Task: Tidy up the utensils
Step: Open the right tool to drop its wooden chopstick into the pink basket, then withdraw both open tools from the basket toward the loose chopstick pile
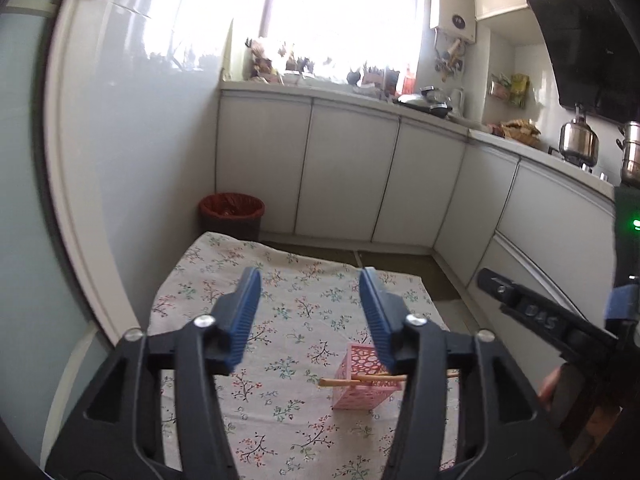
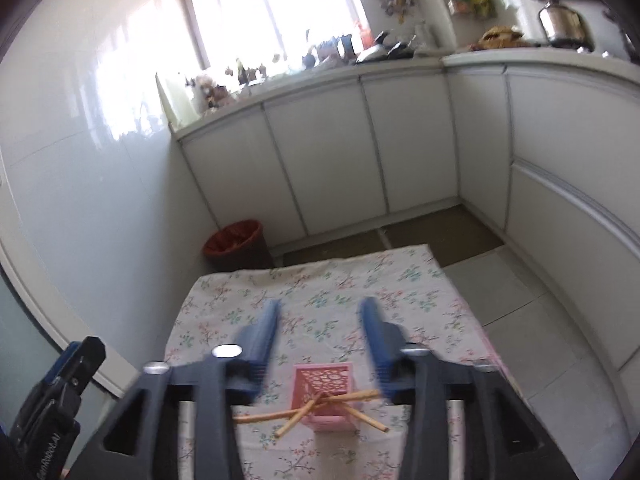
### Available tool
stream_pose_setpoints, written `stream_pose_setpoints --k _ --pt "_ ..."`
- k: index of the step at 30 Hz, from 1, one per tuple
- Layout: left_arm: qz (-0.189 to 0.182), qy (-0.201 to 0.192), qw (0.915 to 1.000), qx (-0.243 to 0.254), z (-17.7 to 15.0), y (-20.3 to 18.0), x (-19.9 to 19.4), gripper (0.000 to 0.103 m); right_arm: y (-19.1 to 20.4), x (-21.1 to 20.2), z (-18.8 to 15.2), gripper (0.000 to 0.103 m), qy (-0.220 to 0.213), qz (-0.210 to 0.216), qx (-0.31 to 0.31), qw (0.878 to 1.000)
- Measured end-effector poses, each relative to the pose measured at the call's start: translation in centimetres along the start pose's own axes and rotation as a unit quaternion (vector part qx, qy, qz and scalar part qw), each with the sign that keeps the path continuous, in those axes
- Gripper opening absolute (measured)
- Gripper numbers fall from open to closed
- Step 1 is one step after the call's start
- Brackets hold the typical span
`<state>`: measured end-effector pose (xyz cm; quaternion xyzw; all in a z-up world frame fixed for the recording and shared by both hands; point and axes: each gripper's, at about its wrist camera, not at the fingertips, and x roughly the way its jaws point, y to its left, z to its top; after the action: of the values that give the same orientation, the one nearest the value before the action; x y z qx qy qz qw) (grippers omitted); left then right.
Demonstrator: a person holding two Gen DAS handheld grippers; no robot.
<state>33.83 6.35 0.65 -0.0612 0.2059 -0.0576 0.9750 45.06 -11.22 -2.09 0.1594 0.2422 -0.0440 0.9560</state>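
Both grippers hang above the table (image 2: 248,292) with jaws apart and nothing between them: the left gripper (image 1: 310,284), the right gripper (image 2: 320,312). The pink holder (image 2: 326,388) stands on the floral cloth toward the near edge. Wooden chopsticks (image 2: 312,408) lie crossed over its rim.

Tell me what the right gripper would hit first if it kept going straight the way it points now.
Probably the floral tablecloth, beyond the pink holder. The right gripper is open with nothing between its fingers, and the holder and wooden chopsticks sit below its line. Depth is hard to judge in this fisheye view.
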Motion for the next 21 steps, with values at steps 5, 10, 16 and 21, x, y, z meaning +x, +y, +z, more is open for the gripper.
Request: stream_pose_setpoints --k 5,10,16,21 --pt "-0.004 0.010 0.9999 0.000 -0.8 -0.8 -2.5 0.061 -0.7 -5.4 -0.9 0.085 -0.043 -0.040 -0.015 0.998" --pt "-0.002 0.005 1.0000 -0.006 -1.7 -1.6 -5.4 0.072 -1.5 -10.3 -2.2 0.097 -0.077 -0.081 -0.040 0.993" --pt "0.003 0.002 1.0000 -0.004 -3.1 -2.4 -8.4 0.086 -2.2 -14.9 -4.9 0.103 -0.096 -0.116 -0.070 0.986" --pt "0.003 0.012 0.9998 0.013 -4.7 -3.1 -10.2 0.092 -3.5 -16.8 -7.3 0.103 -0.077 -0.142 -0.072 0.984"
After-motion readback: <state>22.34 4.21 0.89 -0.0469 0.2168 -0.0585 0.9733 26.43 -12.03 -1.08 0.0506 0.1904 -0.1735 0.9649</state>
